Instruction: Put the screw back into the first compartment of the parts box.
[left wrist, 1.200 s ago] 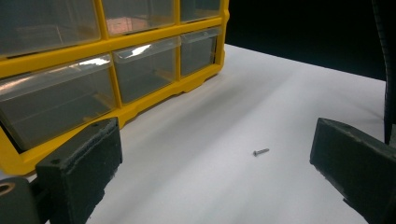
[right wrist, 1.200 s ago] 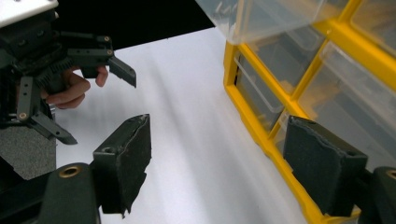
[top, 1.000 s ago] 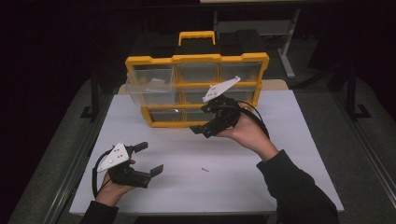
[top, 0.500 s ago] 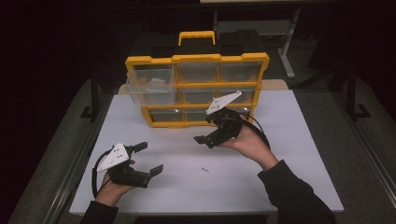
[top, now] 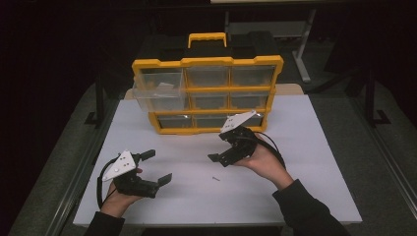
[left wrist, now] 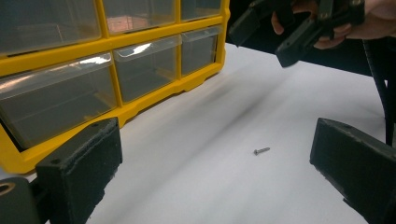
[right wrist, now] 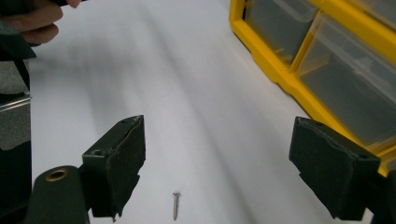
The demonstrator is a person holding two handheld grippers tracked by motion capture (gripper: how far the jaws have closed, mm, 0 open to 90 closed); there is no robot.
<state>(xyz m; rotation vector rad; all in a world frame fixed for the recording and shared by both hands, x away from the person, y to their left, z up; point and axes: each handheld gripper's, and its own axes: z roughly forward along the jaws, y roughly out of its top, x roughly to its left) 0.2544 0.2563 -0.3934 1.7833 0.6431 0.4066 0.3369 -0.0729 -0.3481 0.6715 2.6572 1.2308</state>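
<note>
High view: our right gripper [top: 220, 149] hangs above a small screw [top: 215, 178] that lies alone on the white tabletop [top: 319, 162], its jaws apart and empty. Our left gripper [top: 157, 167] rests near the front-left edge, jaws also wide and empty. The yellow drawer organizer [top: 206, 93] stands well behind the screw, with one drawer [top: 158, 91] pulled out at its top left.

Left gripper view: the screw [left wrist: 261, 150] lies flat, with bare white surface on all sides. We judge it light, stiff and hard, and likely to roll or slip from the pads.

Right gripper view: the screw [right wrist: 175, 205] lies between the two jaws, a bit nearer the left one. We think the best hold is across its shaft, pads low against the tabletop. The organizer's yellow frame [right wrist: 280, 70] is at the right, well apart, so there is room.
</note>
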